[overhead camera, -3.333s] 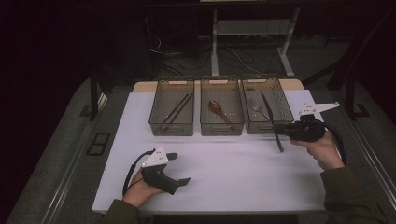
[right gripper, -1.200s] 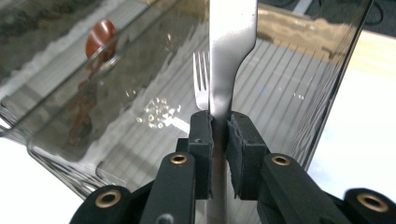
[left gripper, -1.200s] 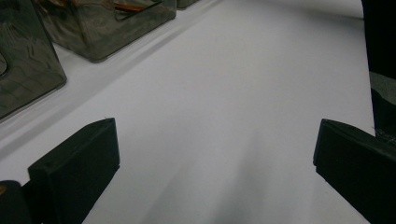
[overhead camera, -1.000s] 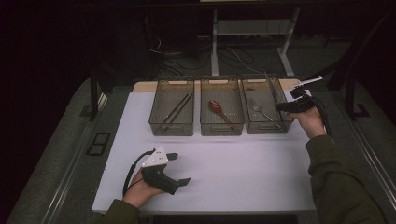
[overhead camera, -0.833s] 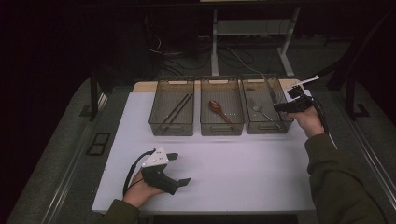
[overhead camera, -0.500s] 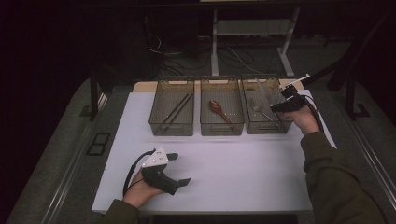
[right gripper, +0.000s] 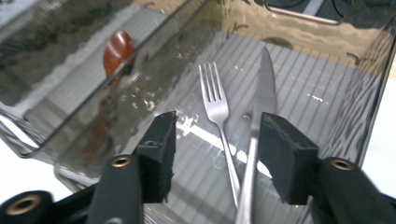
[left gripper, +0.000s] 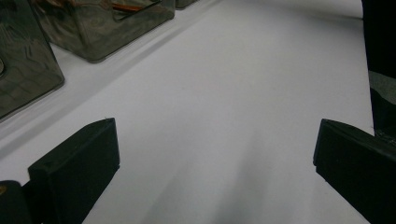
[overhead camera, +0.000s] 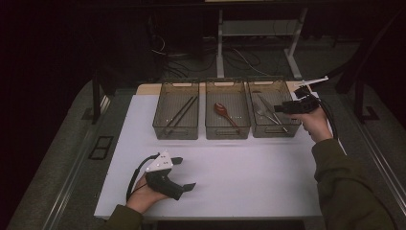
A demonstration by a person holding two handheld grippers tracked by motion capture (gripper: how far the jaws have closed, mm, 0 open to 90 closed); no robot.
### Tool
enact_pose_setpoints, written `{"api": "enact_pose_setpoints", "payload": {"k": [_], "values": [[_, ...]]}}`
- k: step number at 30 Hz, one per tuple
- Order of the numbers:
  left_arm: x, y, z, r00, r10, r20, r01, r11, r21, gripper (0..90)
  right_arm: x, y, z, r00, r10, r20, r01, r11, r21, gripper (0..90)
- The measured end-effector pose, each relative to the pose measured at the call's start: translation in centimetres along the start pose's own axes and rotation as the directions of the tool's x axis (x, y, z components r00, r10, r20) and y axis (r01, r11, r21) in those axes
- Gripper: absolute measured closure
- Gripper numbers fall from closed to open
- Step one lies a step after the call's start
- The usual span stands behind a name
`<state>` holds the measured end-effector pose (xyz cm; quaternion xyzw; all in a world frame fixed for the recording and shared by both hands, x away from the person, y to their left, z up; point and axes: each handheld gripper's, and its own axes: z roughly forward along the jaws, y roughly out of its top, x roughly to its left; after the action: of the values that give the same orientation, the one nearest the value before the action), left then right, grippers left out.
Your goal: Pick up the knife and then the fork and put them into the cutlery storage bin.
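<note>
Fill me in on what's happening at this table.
A person sorts cutlery into three clear plastic bins at the far side of a white table. The right gripper hangs over the right-hand bin; its jaws have just been opening and stand apart, pressing on nothing, with a long steel knife and a steel fork lying below on the bin's floor. The left gripper rests open on the table, holding nothing.

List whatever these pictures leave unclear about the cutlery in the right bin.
- Knife and fork handle ends: cut off by the bottom edge in the right gripper view.
- Both are too small in the high view to tell apart.
- Spoon: blurred behind the bin wall in the right gripper view.
</note>
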<state>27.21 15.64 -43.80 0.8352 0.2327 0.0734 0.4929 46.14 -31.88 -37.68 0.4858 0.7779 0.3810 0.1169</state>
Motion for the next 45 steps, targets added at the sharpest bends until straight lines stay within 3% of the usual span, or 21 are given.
{"api": "enact_pose_setpoints", "payload": {"k": [14,21,30,38,45], "values": [[0.2,0.0,0.0,0.9999,-0.015,-0.008,0.015,0.9999,0.0,0.0,0.9,-1.3,-1.9,0.9982,-0.024,-0.056,0.016,0.9909,-0.134,35.2],[0.2,-0.1,-0.2,0.9995,-0.027,-0.014,0.027,0.9996,-0.003,0.0,1.5,-2.0,-2.4,0.9978,-0.039,-0.054,0.03,0.9874,-0.155,32.7],[0.1,-0.4,-0.5,0.9991,-0.037,-0.019,0.037,0.9993,-0.006,0.0,3.6,-3.9,-2.6,0.9926,-0.097,-0.072,0.083,0.9811,-0.175,28.5],[0.0,-0.3,-0.5,0.9995,-0.029,-0.016,0.029,0.9996,-0.004,0.0,5.6,-5.8,-3.7,0.9836,-0.151,-0.099,0.126,0.966,-0.226,26.4],[-0.1,-0.3,-0.5,0.9997,-0.021,-0.015,0.021,0.9998,-0.002,0.0,6.7,-7.8,-4.4,0.9812,-0.155,-0.115,0.124,0.9623,-0.242,22.8]]}}
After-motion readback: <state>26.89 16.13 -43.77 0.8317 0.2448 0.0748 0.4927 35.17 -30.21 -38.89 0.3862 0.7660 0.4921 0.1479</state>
